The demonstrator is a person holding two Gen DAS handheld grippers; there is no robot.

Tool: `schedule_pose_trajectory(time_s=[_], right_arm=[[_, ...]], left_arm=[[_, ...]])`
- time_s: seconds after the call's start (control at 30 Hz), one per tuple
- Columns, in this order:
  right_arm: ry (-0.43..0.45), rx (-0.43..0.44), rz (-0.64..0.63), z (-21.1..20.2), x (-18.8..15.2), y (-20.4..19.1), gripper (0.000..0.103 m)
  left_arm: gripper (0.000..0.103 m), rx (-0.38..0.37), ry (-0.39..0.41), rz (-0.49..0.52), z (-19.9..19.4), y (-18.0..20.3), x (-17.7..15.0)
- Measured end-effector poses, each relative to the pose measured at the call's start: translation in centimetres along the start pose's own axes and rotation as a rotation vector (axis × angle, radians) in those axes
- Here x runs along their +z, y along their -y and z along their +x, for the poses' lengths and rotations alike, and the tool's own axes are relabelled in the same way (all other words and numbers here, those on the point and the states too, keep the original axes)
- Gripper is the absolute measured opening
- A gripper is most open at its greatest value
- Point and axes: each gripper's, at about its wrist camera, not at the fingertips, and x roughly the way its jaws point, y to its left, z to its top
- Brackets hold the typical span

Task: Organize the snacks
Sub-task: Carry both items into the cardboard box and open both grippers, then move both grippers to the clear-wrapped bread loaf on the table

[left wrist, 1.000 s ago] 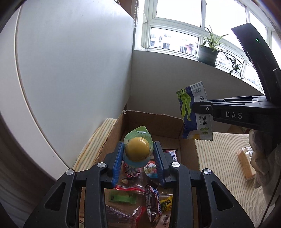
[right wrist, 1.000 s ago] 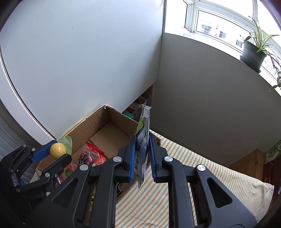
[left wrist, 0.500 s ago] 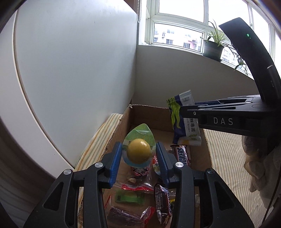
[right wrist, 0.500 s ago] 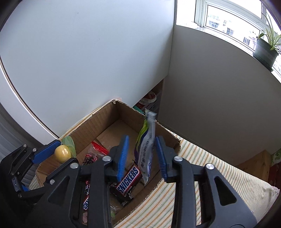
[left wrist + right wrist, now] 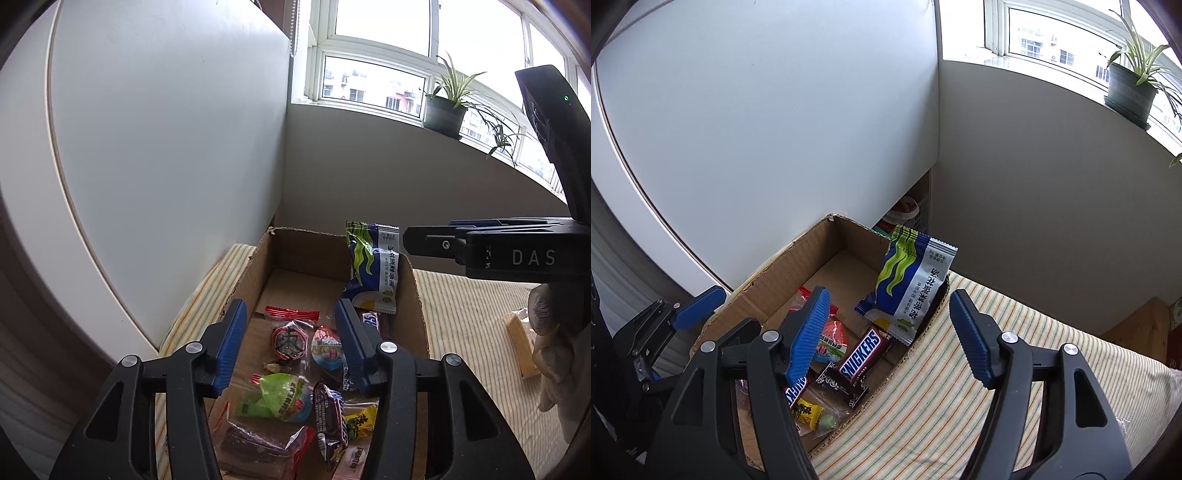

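Note:
An open cardboard box (image 5: 258, 266) (image 5: 798, 254) holds several wrapped snacks. A blue, green and white packet (image 5: 373, 269) (image 5: 912, 288) leans against the box's right wall. A green jelly cup (image 5: 284, 397) lies among the snacks, with Snickers bars (image 5: 860, 354) beside them. My left gripper (image 5: 290, 343) is open and empty above the box's near end. My right gripper (image 5: 886, 332) is open and empty above the box's right wall; it also shows in the left wrist view (image 5: 436, 242).
The box stands on a striped cloth (image 5: 960, 387) next to a white panel (image 5: 166, 147). A wafer packet (image 5: 519, 343) lies on the cloth at the right. A potted plant (image 5: 445, 110) stands on the window sill behind.
My left gripper opened and dropped the jelly cup into the box. My right gripper opened wide and let go of the blue and green packet, which fell against the box wall.

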Motion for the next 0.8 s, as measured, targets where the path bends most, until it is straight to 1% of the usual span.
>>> schedule_pose_trajectory(time_s=[0.1,0.33,0.4,0.43,0.47,0.5,0.53,0.6,0.63,0.67,0.73,0.8], right_arm=[[0.001,-0.003,0.016,-1.0,-0.8,0.8,0.070],[0.003,-0.008,0.074,-3.5,-2.9,3.4,0.071],[0.009,-0.019,0.082,-4.4,-3.7,4.0,0.076],[0.015,-0.027,0.088,-4.9,-4.0,4.4,0.081],[0.021,-0.032,0.094,-5.4,-4.4,4.7,0.085],[0.024,-0.034,0.102,-5.9,-4.8,5.2,0.085],[0.023,-0.036,0.111,-6.4,-5.3,5.7,0.085],[0.021,-0.042,0.131,-7.2,-6.1,6.7,0.085],[0.019,-0.051,0.141,-7.5,-6.6,7.1,0.088],[0.018,-0.058,0.151,-7.9,-7.1,7.6,0.093],[0.025,-0.063,0.172,-8.8,-8.1,8.7,0.099],[0.024,-0.072,0.191,-9.6,-9.2,9.7,0.099]], left_arm=[[0.049,-0.011,0.003,-0.009,-0.3,0.2,-0.1],[0.049,-0.043,0.015,0.027,-1.2,2.4,-0.4],[0.049,-0.060,0.018,0.041,-1.5,3.4,-0.5],[0.049,-0.066,0.020,0.052,-1.6,3.9,-0.5],[0.051,-0.071,0.022,0.062,-1.8,4.5,-0.6],[0.054,-0.078,0.024,0.072,-2.0,5.0,-0.7],[0.059,-0.085,0.026,0.081,-2.1,5.6,-0.9],[0.059,-0.104,0.025,0.095,-2.3,6.6,-1.1],[0.059,-0.115,0.023,0.101,-2.3,7.2,-1.3],[0.059,-0.125,0.020,0.108,-2.4,7.8,-1.5],[0.060,-0.149,0.010,0.124,-2.4,9.0,-1.9],[0.065,-0.176,-0.003,0.137,-2.4,10.3,-2.3]])
